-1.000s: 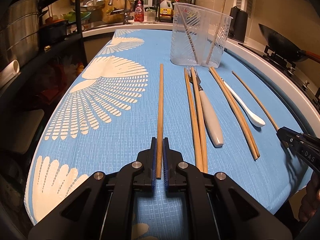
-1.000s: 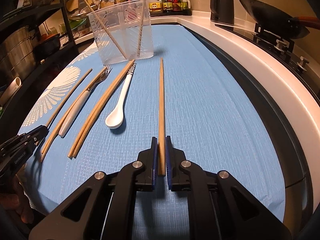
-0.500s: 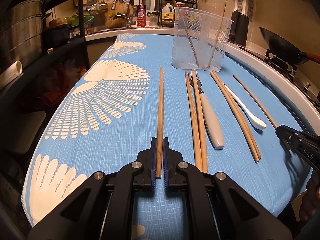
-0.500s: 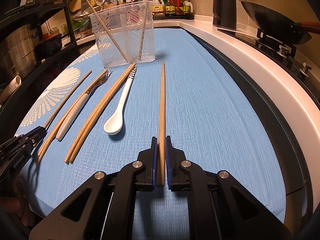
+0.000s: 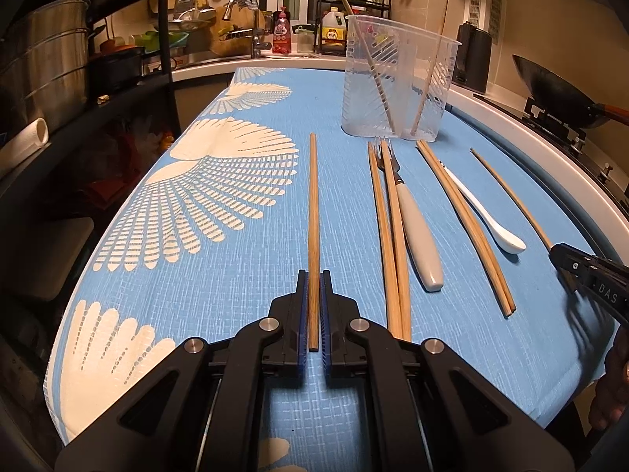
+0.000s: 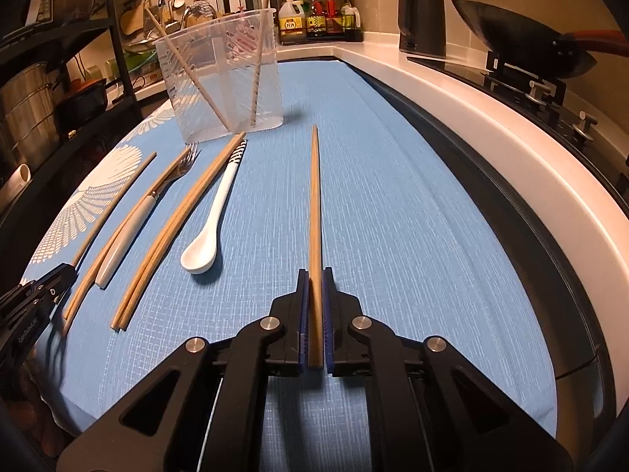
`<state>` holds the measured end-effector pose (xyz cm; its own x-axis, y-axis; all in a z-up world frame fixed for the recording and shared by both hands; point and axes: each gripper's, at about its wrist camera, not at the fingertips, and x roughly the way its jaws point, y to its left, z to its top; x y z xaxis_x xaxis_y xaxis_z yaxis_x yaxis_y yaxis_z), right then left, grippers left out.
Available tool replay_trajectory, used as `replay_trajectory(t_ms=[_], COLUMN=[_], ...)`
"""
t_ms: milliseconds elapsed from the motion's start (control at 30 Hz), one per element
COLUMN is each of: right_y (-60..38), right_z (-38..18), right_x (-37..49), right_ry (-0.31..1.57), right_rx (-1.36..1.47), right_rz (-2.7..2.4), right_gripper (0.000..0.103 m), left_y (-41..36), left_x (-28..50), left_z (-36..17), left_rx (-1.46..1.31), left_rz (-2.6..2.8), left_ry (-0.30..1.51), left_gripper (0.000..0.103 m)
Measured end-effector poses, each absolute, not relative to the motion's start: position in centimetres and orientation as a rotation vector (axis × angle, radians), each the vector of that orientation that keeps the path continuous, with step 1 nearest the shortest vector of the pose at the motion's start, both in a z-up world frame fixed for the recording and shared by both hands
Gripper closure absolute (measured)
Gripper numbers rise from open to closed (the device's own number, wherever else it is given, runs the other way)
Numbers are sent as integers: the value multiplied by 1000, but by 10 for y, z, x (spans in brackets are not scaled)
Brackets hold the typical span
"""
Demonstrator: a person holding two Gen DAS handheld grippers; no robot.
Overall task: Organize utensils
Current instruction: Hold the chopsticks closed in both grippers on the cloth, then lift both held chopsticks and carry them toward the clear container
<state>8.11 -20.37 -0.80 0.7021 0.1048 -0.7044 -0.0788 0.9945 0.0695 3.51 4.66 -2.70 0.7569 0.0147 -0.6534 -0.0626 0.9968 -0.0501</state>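
Blue-clothed counter (image 5: 243, 275), clear plastic holder (image 5: 397, 86) at its far end with two chopsticks inside; left hand-held gripper (image 5: 313, 306) clamped on one chopstick (image 5: 313, 212), right hand-held gripper (image 6: 314, 310) clamped on another chopstick (image 6: 314, 196); fork (image 5: 412, 228), spoon (image 6: 210, 232) lying between

Left claw (image 5: 313, 281) closed on one chopstick (image 5: 313, 216), which runs straight ahead. To its right: chopstick pair (image 5: 387, 236) beside fork (image 5: 416, 236), second pair (image 5: 464, 224), spoon (image 5: 491, 216), right claw (image 6: 313, 281) on its own chopstick (image 6: 314, 204). Ahead-right: tub (image 5: 397, 90), two chopsticks (image 5: 375, 74) inside.
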Motion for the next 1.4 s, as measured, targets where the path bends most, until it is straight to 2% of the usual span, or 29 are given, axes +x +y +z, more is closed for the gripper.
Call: replay_trajectory(t_ms=[833, 1400], right_y=[-201, -207], right_z=[-9, 33], right_x=[83, 57], right_ry=[791, 691], right_rx=[33, 17], right_rz=[117, 102], right_gripper=[96, 96], left_y=[44, 46], left_x=[37, 19], left_z=[-26, 4], left_rx=[-55, -33], left_rz=[44, 40], left_ry=[711, 586], left_gripper=[97, 97])
